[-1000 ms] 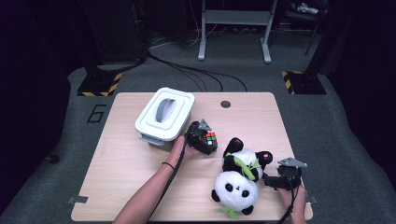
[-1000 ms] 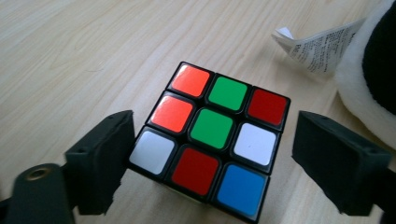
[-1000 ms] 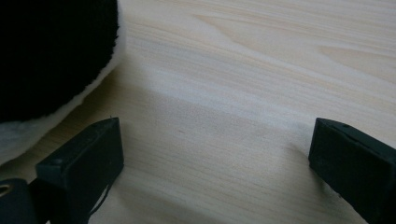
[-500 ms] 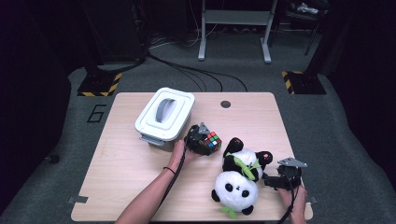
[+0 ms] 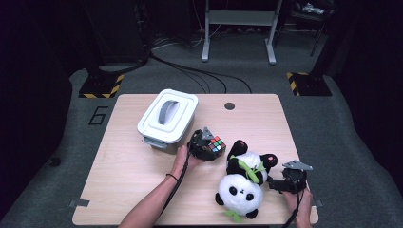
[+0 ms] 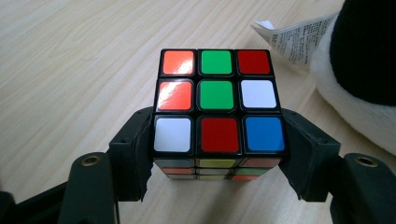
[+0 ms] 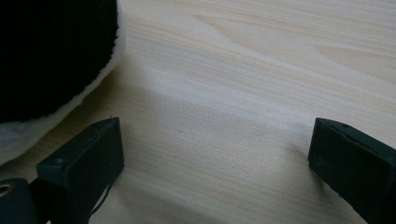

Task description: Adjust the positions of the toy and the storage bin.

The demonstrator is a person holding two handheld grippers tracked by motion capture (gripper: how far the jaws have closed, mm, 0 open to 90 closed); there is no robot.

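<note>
Between left fingers [image 6: 133,154], cube [image 6: 218,105] (tag [image 6: 292,39] beyond)

A pale wooden table [image 5: 128,166] stands on grey carpet [image 5: 361,142] in a dark room — beyond the grippers, across the floor, black cables [image 5: 199,76] run toward a metal frame [image 5: 237,28], with yellow-black striped blocks [image 5: 100,88] off either far corner.
</note>
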